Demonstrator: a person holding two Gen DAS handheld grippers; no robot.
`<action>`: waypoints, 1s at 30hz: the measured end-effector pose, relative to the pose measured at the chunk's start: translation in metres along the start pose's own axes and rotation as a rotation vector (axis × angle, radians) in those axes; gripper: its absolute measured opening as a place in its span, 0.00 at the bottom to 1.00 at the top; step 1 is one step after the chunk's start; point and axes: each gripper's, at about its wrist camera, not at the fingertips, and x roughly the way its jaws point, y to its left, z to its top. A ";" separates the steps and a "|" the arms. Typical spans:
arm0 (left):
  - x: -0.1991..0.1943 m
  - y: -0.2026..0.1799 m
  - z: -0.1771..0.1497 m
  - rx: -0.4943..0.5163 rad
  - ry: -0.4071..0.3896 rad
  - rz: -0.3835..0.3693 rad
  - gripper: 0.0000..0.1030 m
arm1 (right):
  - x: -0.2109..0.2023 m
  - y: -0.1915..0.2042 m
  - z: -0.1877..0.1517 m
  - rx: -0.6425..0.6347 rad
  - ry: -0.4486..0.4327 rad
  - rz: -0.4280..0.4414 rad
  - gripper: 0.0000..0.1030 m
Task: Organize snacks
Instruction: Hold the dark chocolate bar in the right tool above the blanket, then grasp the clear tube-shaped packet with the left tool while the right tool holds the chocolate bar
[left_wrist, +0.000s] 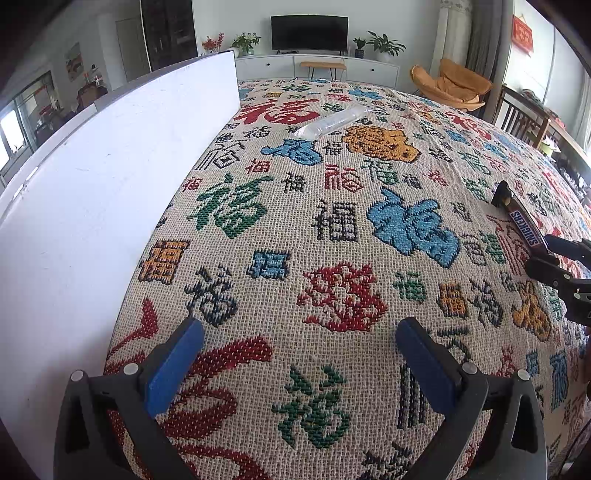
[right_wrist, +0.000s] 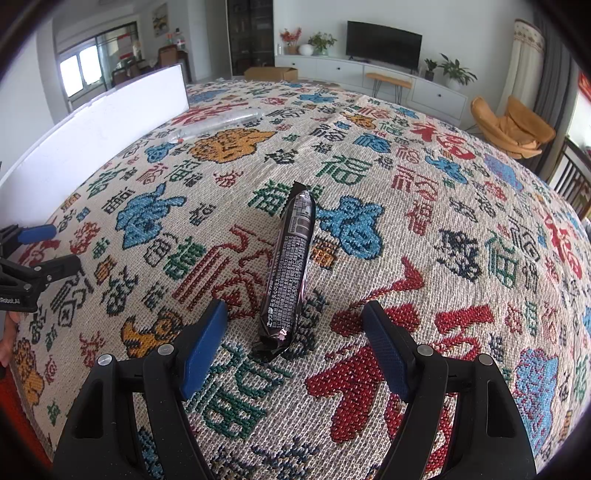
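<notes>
A dark Snickers bar (right_wrist: 290, 258) lies lengthwise on the patterned tablecloth (right_wrist: 406, 240), printed back side up in the right wrist view. My right gripper (right_wrist: 294, 309) is open, its blue pads on either side of the bar's near end without touching it. From the left wrist view the same bar (left_wrist: 524, 229) shows at the far right with the right gripper (left_wrist: 551, 255) around its end. My left gripper (left_wrist: 301, 325) stands open over bare cloth with nothing between its fingers. A clear plastic packet (left_wrist: 330, 122) lies further back on the cloth.
A tall white panel (left_wrist: 110, 184) stands along the left side of the table, also in the right wrist view (right_wrist: 110, 118). The left gripper (right_wrist: 40, 247) shows at that view's left edge. Behind the table are a TV cabinet, plants and an orange chair.
</notes>
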 end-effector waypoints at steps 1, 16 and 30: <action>0.000 0.000 0.000 0.000 0.000 0.000 1.00 | 0.000 0.000 0.000 0.000 0.000 0.000 0.76; -0.005 0.009 0.100 0.100 -0.044 -0.153 1.00 | 0.000 0.000 0.000 0.001 0.000 0.000 0.76; 0.116 -0.025 0.196 0.200 0.072 -0.101 0.24 | 0.000 0.000 0.001 0.000 0.000 0.000 0.76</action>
